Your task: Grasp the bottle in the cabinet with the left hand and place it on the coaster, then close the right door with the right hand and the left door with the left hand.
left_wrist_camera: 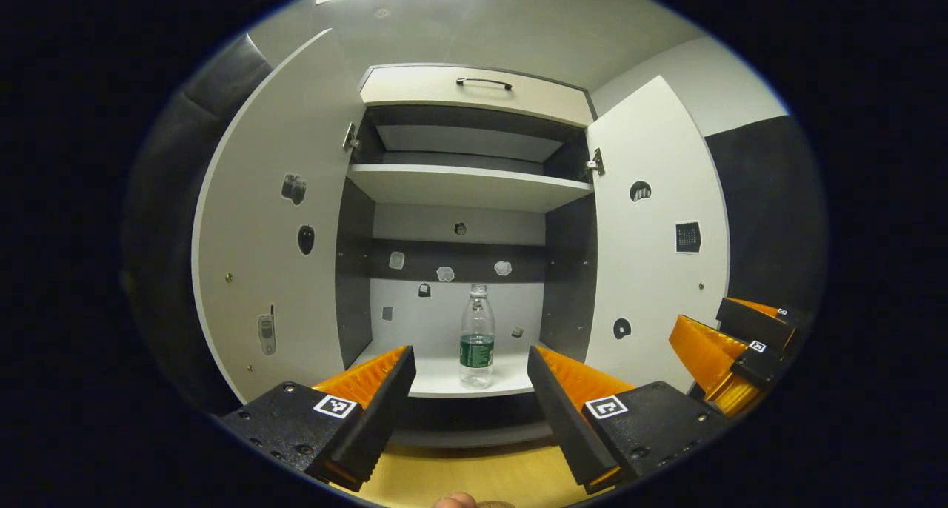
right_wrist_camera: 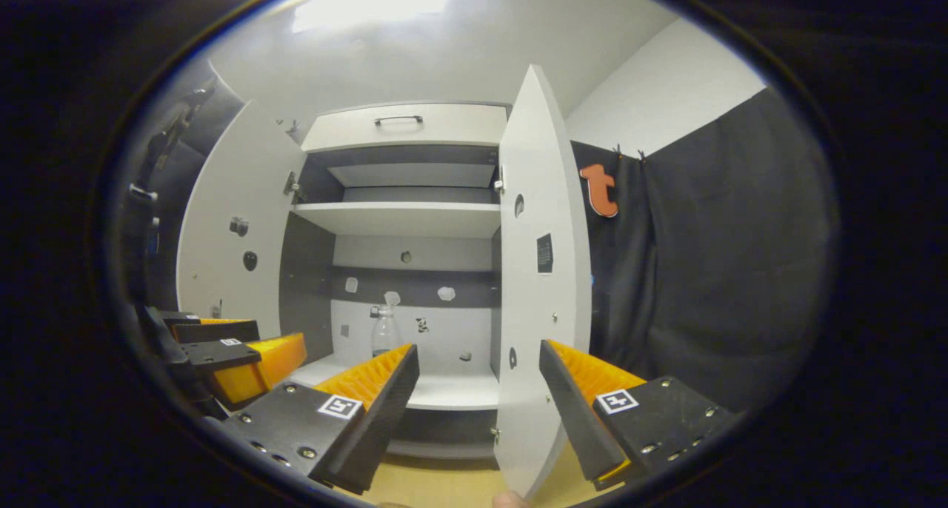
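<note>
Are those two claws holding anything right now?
No. Both the left gripper and right gripper are open and empty; the bottle stands untouched in the cabinet.

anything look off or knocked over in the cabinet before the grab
Nothing stands out. The bottle stands upright on the lower shelf, cap on, nothing spilled. Both doors hang open, and the left tongs are open, lined up on the bottle.
</note>
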Tool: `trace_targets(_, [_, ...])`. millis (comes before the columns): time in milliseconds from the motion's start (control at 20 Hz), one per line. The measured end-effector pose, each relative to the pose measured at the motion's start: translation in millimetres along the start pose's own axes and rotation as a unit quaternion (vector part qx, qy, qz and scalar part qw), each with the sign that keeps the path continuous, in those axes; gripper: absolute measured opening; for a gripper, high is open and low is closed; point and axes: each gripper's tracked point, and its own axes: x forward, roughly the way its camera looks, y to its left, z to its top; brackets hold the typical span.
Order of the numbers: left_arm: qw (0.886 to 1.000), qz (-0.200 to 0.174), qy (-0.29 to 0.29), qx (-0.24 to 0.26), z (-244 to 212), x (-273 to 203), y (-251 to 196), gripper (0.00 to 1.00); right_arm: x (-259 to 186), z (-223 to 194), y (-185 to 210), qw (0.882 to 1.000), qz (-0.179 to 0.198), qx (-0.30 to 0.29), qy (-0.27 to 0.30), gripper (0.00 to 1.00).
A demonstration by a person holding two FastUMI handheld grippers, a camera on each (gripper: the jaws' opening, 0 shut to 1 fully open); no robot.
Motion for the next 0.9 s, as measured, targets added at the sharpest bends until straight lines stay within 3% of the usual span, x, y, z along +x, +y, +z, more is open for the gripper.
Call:
trace_targets(250, [1.0,-0.007,-0.008,0.007,3,13,-4,0.96,-6,6,-11,1.0,-0.007,-0.002,-0.005,0.99])
trace_targets(300, [1.0,-0.009,-0.006,0.008,3,19,-5,0.92,-7,7,-13,1.0,-0.01,-0.003,-0.007,0.94])
trace_targets(500, [1.0,-0.017,0.007,-0.007,-4,46,-1,0.96,-14,9,-27,1.0,-0.026,-0.009,-0.01,0.99])
trace_targets(900, [0.999,-0.025,0.032,-0.003,-29,143,10,0.96,-40,9,-69,0.996,-0.083,-0.039,-0.002,0.99])
